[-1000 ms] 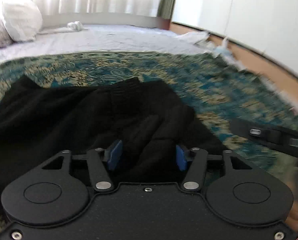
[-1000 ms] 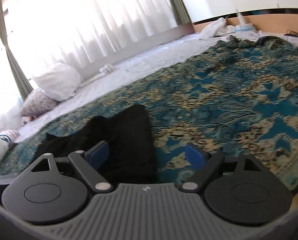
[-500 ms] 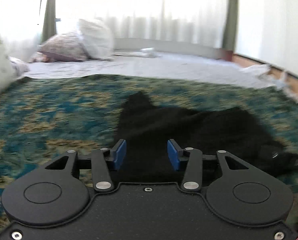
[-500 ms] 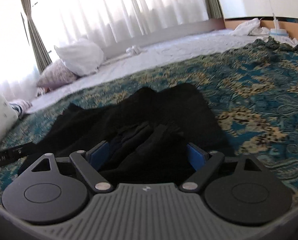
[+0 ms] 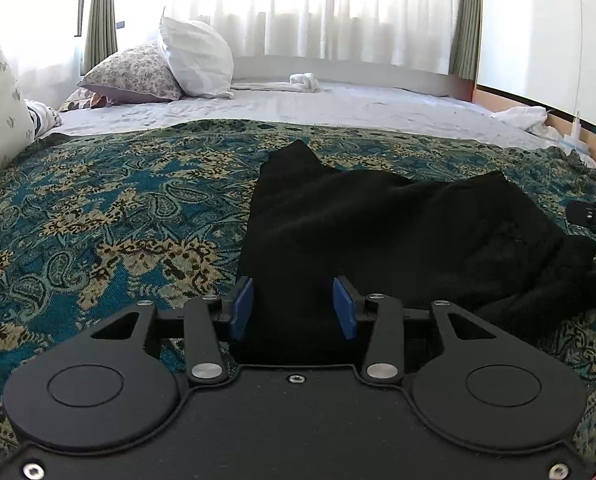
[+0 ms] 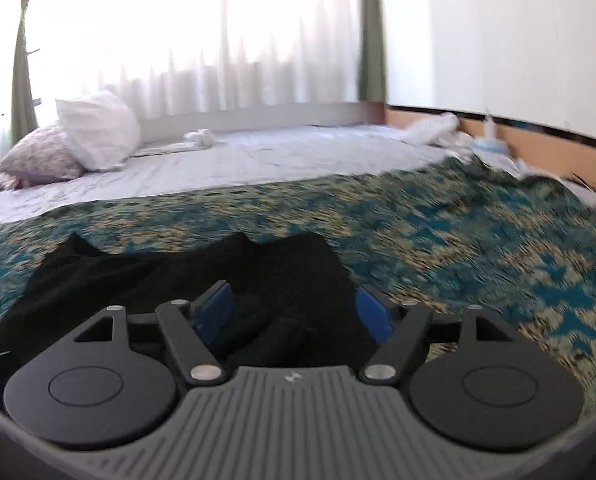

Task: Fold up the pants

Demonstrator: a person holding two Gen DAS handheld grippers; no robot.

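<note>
The black pants (image 5: 398, 240) lie in a loose, rumpled heap on the teal paisley bedspread (image 5: 97, 208), not yet squared into any fold. In the left wrist view the cloth runs from directly ahead of the fingers out toward 2 o'clock, so its long axis lies roughly crosswise — left to right — with a peaked corner at about 12 o'clock. Its near left edge falls straight toward the left gripper (image 5: 293, 308), whose blue pads (image 5: 242, 308) stand apart with the dark fabric showing between them; nothing is pinched, and whether the pads touch the cloth I cannot tell.

In the right wrist view the same pants (image 6: 177, 272) spread from 12 o'clock away toward 9 o'clock, with a bunched roll lying just ahead of the right gripper (image 6: 293, 312). Its jaws are spread wider than the left's and grip nothing. That picture is smeared, so fine edges are unclear.

Each gripper sits at one end of the heap — the left at the left edge, the right at the right end, where its tip shows at 3 o'clock in the left view. Judging from this, the next move needs both to close on the near edge together and draw the cloth flat.

Pillows (image 5: 169, 64) sit far off at 11 o'clock.
</note>
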